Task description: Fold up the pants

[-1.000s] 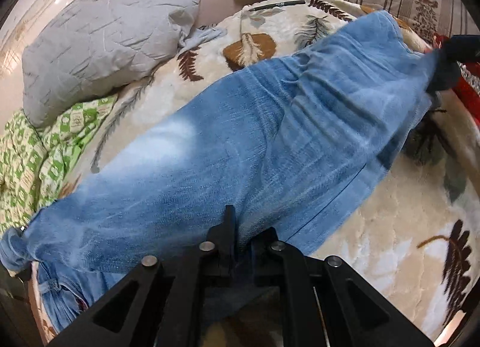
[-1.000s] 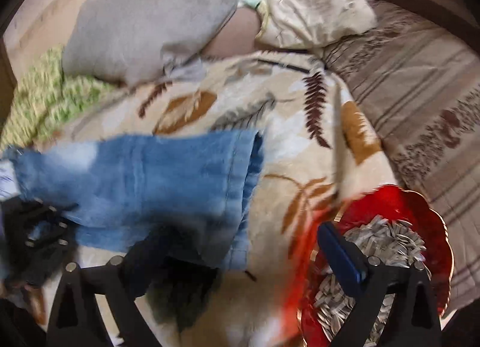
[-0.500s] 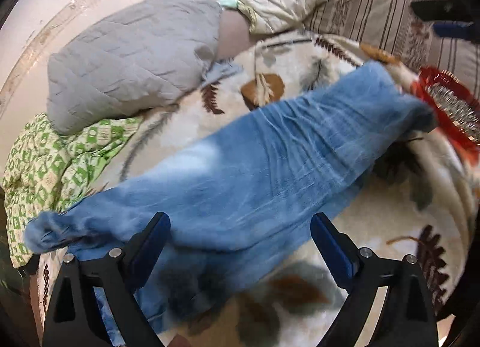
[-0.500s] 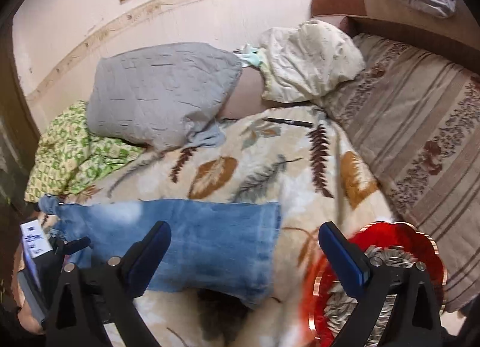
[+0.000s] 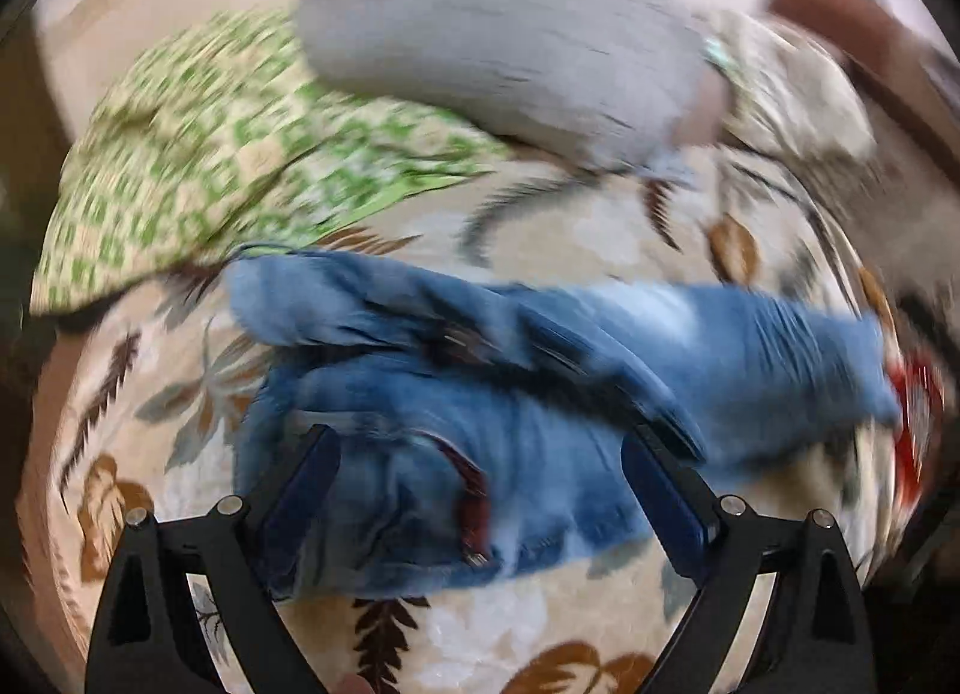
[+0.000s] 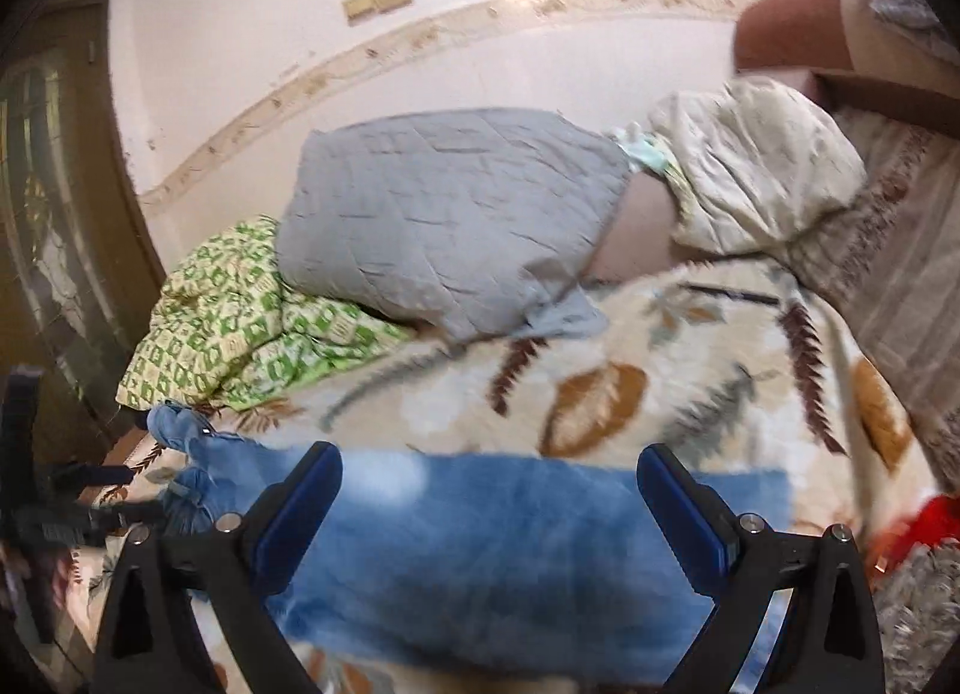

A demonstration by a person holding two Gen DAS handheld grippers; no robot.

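Observation:
Blue jeans (image 5: 540, 394) lie flat across a cream leaf-print blanket (image 5: 540, 214), waistband end at the left, legs running right. The left wrist view is motion-blurred. My left gripper (image 5: 480, 490) is open and empty, just above the waistband part of the jeans. My right gripper (image 6: 489, 514) is open and empty, held over the middle of the jeans (image 6: 510, 544), whose leg end lies to the right. The left gripper's dark frame (image 6: 36, 514) shows at the far left of the right wrist view.
A grey quilted pillow (image 6: 444, 214), a green patterned cloth (image 6: 240, 322) and a cream pillow (image 6: 756, 166) lie at the back by the wall. A red dish with seeds (image 6: 918, 568) sits at the right. A striped cover (image 6: 900, 274) lies beyond.
Both grippers released the jeans and opened. The jeans now lie flat on the blanket. The left gripper swung left toward the waistband; the right gripper pulled back and up.

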